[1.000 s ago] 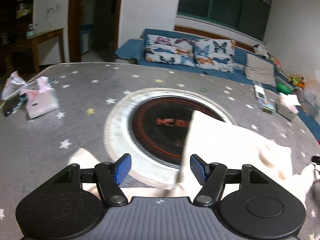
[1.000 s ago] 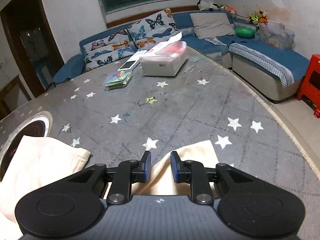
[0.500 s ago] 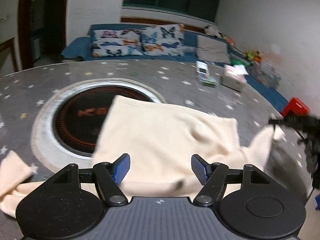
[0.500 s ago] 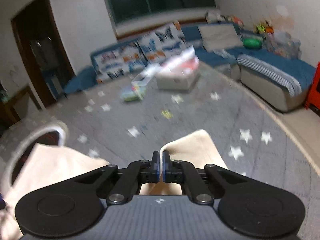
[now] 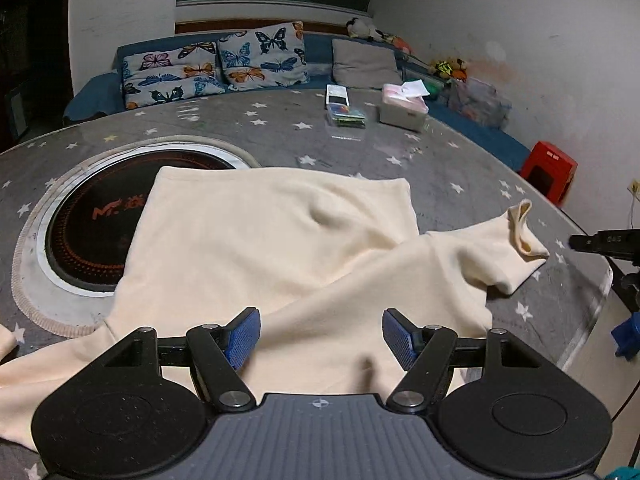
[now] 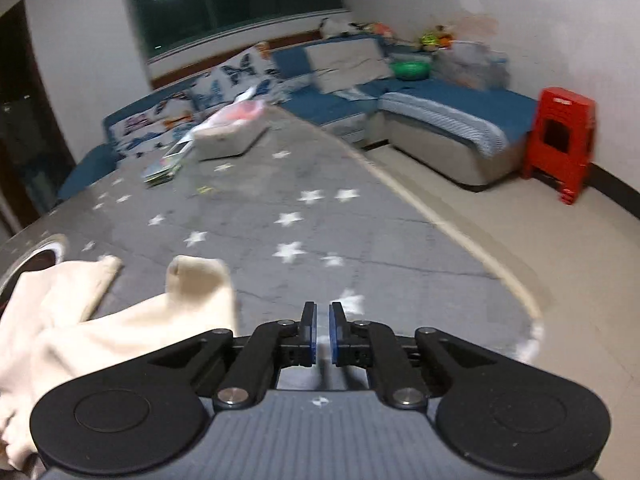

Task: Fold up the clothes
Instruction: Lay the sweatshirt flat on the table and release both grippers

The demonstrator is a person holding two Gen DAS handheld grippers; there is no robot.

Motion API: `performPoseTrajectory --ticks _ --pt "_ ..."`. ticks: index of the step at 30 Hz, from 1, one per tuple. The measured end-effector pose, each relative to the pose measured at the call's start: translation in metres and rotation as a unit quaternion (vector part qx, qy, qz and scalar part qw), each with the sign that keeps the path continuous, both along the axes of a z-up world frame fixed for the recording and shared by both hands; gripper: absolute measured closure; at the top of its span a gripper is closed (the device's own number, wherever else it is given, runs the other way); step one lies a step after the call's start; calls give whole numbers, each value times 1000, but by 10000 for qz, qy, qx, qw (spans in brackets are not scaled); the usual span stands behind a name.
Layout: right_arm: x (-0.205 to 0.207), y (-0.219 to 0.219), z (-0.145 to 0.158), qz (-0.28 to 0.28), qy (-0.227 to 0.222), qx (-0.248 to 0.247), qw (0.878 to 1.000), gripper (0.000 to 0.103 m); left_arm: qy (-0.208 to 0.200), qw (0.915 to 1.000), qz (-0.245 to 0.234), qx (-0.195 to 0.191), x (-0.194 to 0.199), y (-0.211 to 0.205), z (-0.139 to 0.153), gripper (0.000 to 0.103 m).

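**Cream garment spread on starred table, both grippers empty**

The table [image 5: 460, 176], grey with white stars, fills both views. The garment [image 5: 256, 240] lies across the middle of the left view, covering part of the round cooktop [image 5: 88, 232] at left; its sleeve [image 5: 516, 240] reaches toward the right edge. In the right view the garment sits lower left. The left gripper [image 5: 320, 336] hovers over the cloth, jaws wide apart, gripping nothing. The right gripper [image 6: 322, 334] has its jaws nearly closed with nothing between them.
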State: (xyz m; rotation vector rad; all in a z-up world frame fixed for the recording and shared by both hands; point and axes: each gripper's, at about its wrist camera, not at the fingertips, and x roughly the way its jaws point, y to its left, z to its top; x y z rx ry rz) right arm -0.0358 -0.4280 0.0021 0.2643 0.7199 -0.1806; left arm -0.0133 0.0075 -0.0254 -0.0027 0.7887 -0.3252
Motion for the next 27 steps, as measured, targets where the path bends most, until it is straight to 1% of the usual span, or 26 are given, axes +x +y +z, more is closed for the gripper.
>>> performPoseTrajectory --ticks 2,3,4,5,6,8,9,10,12,15,16,20,23,25,27 --pt "-1 1 7 57 -91 -51 9999 96 -20 10000 88 2 2 5 2 32" --pt "0 6 11 190 -160 -101 9996 93 -34 9999 160 -4 4 8 3 32" --pt "1 12 15 331 -232 -153 9991 84 -46 9996 261 -14 6 12 5 32" --pt "4 23 17 558 -293 -208 9978 79 -58 9993 371 -29 9 16 7 32" --pt "7 34 19 792 -353 -263 9959 75 -66 9989 462 -50 11 19 8 32" --pt "14 57 15 1199 -348 -372 9915 71 -77 9978 646 -99 15 27 11 32" --pt "19 68 12 1386 -318 -416 9890 67 -86 9973 727 -109 17 31 12 32" --pt "24 80 10 1572 -289 -459 9861 61 -98 9967 798 -107 19 34 14 32" --pt "34 98 0 1761 -148 -688 9819 56 -130 9958 903 -84 21 40 15 31" --pt "45 109 -11 1843 27 -1121 9764 53 -179 9938 1095 -22 25 51 17 30" --pt "48 107 -13 1819 72 -1192 9760 52 -192 9930 1163 -7 27 55 18 29" --pt "53 78 -11 1295 185 -1501 9800 51 -224 9892 1449 39 40 73 21 29" --pt "58 58 -1 903 176 -1718 9808 53 -226 9865 1617 135 56 81 21 29" --pt "64 53 9 840 76 -1688 9820 56 -245 9850 1693 226 67 84 22 29" --pt "69 58 17 1066 -17 -1397 9844 58 -252 9841 1730 300 78 87 21 29"
